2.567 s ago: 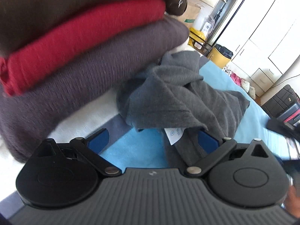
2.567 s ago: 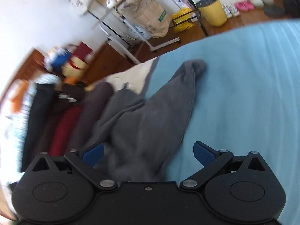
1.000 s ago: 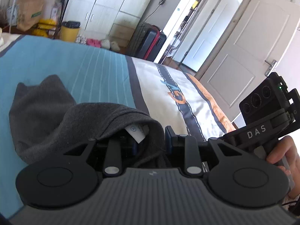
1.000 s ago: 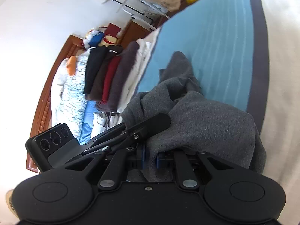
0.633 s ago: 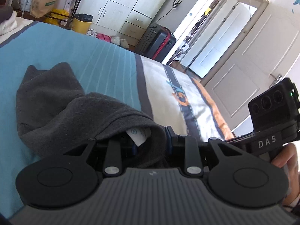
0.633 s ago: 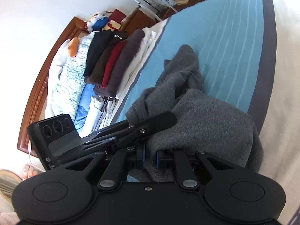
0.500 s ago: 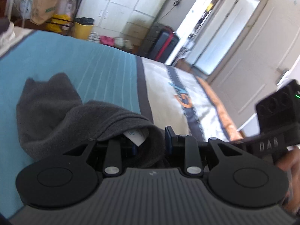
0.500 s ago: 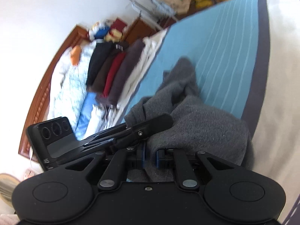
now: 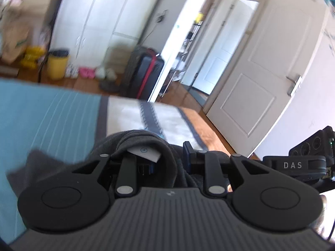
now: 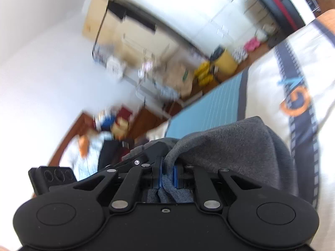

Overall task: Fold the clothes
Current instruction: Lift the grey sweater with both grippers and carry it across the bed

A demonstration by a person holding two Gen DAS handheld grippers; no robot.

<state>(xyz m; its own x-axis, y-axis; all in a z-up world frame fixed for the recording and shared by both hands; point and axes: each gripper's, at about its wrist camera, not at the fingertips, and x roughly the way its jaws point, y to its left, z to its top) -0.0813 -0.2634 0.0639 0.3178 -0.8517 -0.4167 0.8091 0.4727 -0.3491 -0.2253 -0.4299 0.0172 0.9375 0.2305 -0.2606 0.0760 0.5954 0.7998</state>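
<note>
Bed (image 9: 52, 115): its cover is lying flat, a teal panel with thin pale stripes giving way across a dark band to a white panel (image 10: 272, 83) with a film-strip border and an orange letter print; the far edge is falling away to a wood floor, and the teal stretch is lying bare beyond the garment.
Room beyond: white wardrobe doors (image 9: 94, 21), a white panelled door (image 9: 261, 73) standing ajar, a dark suitcase (image 9: 146, 71) with a red stripe and a yellow bin (image 9: 56, 64) are lining the floor past the bed's edge; all of it is blurred.
Grey sweater (image 10: 230, 146): soft, fleecy knit, bunching in thick rounded folds between the two tools and draping down toward the bed; a tail of it is trailing over the teal panel in the left wrist view.
Left tool (image 9: 169, 161): its blue-padded fingers are drawn in part way with a thick fold of the sweater filling the gap between them.
Right tool (image 10: 166, 176): its blue pads are pinching a thin fold of the sweater, nearly touching.
Care label (image 9: 144, 152): a small white rectangle is showing inside the sweater's fold, just above the left tool.
</note>
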